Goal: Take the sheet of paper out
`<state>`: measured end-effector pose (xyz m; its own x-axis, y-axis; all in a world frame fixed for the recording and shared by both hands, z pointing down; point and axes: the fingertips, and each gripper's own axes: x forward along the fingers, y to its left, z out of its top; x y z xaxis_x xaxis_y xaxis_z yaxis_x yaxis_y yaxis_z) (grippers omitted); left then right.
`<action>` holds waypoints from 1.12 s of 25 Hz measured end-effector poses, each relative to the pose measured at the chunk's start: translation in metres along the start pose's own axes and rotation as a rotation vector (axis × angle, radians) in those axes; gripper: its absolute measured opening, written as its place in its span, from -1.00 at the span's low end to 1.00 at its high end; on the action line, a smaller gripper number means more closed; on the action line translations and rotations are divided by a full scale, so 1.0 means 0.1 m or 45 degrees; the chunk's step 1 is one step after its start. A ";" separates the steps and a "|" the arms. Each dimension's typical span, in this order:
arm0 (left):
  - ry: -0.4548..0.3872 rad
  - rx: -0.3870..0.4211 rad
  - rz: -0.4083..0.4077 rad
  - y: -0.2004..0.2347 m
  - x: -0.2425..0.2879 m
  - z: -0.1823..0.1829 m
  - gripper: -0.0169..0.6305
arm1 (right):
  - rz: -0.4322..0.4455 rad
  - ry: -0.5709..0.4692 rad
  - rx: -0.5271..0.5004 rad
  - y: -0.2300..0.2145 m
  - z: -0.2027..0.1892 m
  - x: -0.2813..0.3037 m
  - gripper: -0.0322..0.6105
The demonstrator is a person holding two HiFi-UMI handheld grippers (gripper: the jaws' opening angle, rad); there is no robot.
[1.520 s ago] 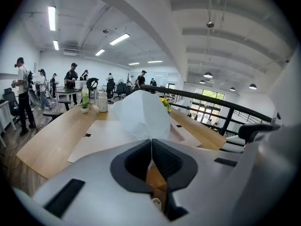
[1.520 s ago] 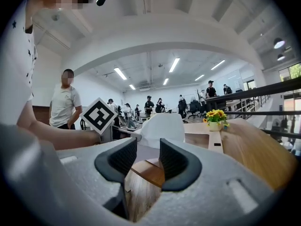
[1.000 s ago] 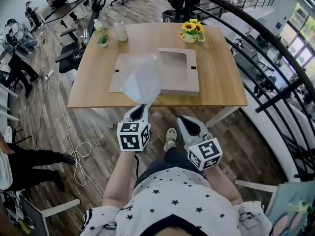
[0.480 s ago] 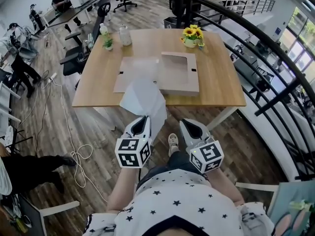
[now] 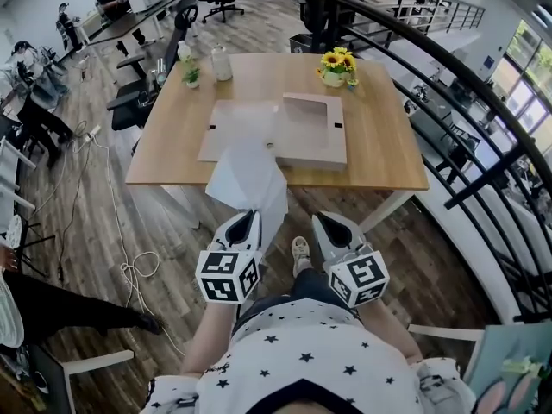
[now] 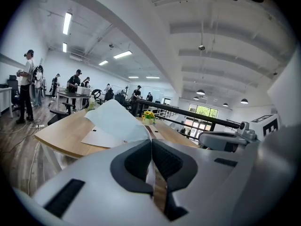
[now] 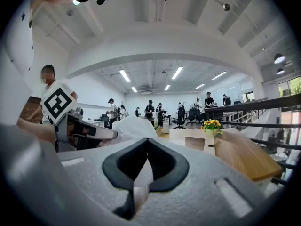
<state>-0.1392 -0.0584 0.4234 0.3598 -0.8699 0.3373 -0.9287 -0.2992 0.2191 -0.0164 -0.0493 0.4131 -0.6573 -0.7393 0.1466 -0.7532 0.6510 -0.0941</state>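
L fingers (image 6: 133,162) clamped shut on paper (image 5: 250,175) corner; sheet fans ahead of tips, far edge over table (image 5: 172,153) rim nr box (image 5: 336,158). R fingers (image 7: 127,165) shut, empty, alongside. Risk: corner pinch slips/tears if sheet snags.

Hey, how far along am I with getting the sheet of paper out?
Done: the cardboard box lies open on the table, and the sheet of paper is drawn out past the table's near edge. In hand: left tongs shut on the sheet; right tongs shut, empty. Left: lift its far end clear of the lid.
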 end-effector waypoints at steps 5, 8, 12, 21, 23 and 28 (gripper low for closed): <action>0.010 -0.002 0.000 -0.01 -0.03 -0.03 -0.92 | 0.000 -0.001 0.006 0.01 -0.03 -0.02 -0.88; 0.008 -0.004 0.000 -0.02 -0.05 -0.02 -0.92 | -0.016 -0.002 -0.017 0.00 -0.02 -0.03 -0.88; 0.007 -0.005 0.001 -0.03 -0.07 -0.02 -0.92 | -0.021 -0.001 -0.028 0.00 0.00 -0.04 -0.88; 0.011 -0.016 -0.004 -0.04 -0.05 -0.09 -0.92 | -0.018 0.005 -0.015 0.00 -0.09 -0.04 -0.88; 0.010 -0.020 -0.005 -0.04 -0.05 -0.10 -0.92 | -0.018 0.005 -0.014 0.00 -0.10 -0.03 -0.88; 0.004 -0.016 -0.004 -0.04 -0.04 -0.07 -0.92 | -0.018 -0.002 -0.017 -0.02 -0.07 -0.01 -0.88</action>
<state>-0.1362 -0.0509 0.4274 0.3627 -0.8678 0.3395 -0.9265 -0.2968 0.2312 -0.0136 -0.0484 0.4201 -0.6466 -0.7487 0.1461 -0.7620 0.6427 -0.0793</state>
